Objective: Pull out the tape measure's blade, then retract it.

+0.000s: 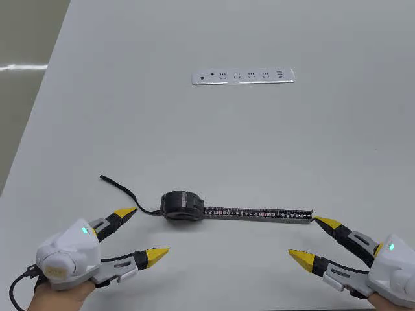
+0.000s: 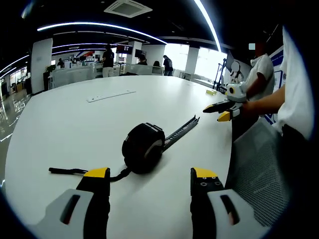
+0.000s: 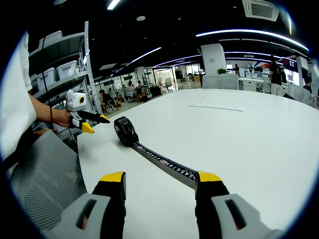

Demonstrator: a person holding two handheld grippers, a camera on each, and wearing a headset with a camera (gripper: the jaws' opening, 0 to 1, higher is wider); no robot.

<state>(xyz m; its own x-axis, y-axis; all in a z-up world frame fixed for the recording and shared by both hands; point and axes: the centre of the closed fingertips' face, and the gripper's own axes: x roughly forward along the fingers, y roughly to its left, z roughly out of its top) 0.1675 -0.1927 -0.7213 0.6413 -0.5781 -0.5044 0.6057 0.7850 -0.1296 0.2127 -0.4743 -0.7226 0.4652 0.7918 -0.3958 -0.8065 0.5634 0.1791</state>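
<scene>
Grippers are both gaping wide, gripping nothing: left gripper [image 1: 144, 232] is hovering just behind the tape measure [image 1: 182, 206] on the table [image 1: 194, 129], and right gripper [image 1: 310, 238] is sitting beside the extended blade [image 1: 259, 214] tip. Blade is probably behaving thin and springy, so pinch its end and brace the hard case.

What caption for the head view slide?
Black round tape measure on the white workbench, dark graduated blade pulled out, open yellow-tipped left gripper and right gripper at either end.
</scene>
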